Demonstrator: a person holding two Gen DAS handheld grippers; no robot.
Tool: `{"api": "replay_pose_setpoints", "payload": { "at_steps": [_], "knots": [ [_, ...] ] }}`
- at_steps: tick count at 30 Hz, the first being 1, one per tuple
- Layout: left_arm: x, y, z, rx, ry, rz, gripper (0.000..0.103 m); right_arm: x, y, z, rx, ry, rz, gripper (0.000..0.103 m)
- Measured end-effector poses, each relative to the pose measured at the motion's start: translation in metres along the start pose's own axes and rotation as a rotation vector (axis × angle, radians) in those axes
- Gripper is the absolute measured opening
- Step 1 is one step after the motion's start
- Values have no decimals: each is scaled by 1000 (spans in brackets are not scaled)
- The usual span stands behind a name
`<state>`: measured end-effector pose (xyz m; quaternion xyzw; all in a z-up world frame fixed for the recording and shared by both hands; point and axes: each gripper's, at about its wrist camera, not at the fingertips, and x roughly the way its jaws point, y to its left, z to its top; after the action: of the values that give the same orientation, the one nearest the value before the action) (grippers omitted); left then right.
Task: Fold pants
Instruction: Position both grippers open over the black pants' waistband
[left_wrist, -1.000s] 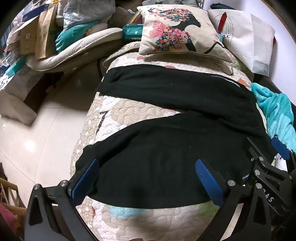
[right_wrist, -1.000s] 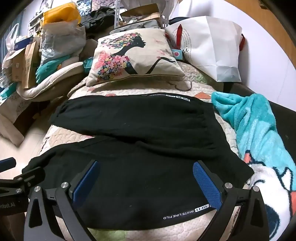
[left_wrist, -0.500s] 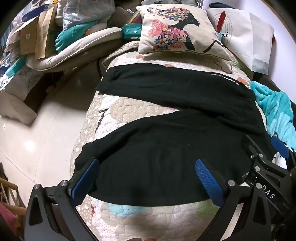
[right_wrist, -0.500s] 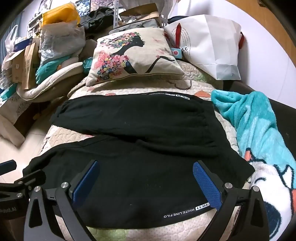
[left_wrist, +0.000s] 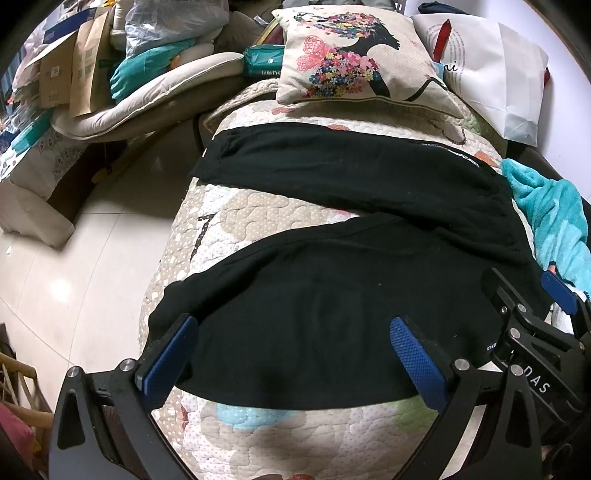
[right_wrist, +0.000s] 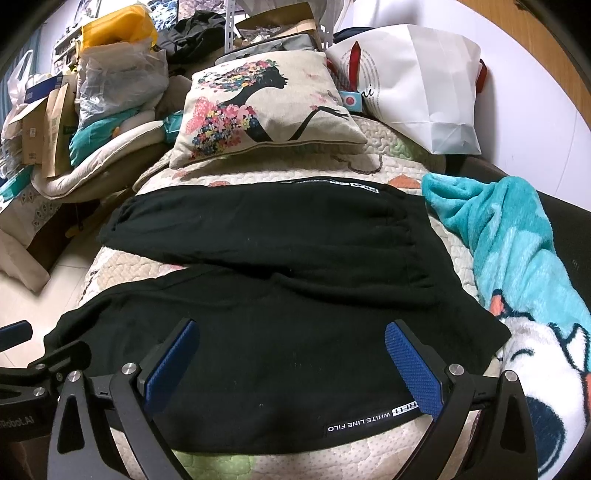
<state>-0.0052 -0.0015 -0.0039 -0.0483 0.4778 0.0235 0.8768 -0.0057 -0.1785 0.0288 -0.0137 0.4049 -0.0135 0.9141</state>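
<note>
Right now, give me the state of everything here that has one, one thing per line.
Black pants: spread flat on the quilt, legs apart in a V, not yet folded.
Left gripper: open, fingers wide, holding nothing.
Right gripper: open, holding nothing.
Floral cushion: lying beyond the pants.
White paper bag: lying on its side.
Teal blanket: bunched up beside the pants.

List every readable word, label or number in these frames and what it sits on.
"WHITE LINE FILO": label on the near hem of the black pants.
"DAS": partial lettering on the right gripper body.
"Robot.AI": partial lettering on the left gripper body.
"7": printed on the quilt.
White paper bag script, far pants label, green packet: too blurred to read.
</note>
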Motion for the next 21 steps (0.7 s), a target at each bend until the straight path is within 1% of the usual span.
{"api": "replay_pose_setpoints", "payload": {
  "at_steps": [7, 21],
  "knots": [
    [1, 1, -2, 0, 1, 1, 103, 2, -1, -1, 1, 7, 0, 102],
    [14, 4, -9, 3, 33, 16, 103, 7, -1, -5, 7, 28, 3, 102]
  ]
}}
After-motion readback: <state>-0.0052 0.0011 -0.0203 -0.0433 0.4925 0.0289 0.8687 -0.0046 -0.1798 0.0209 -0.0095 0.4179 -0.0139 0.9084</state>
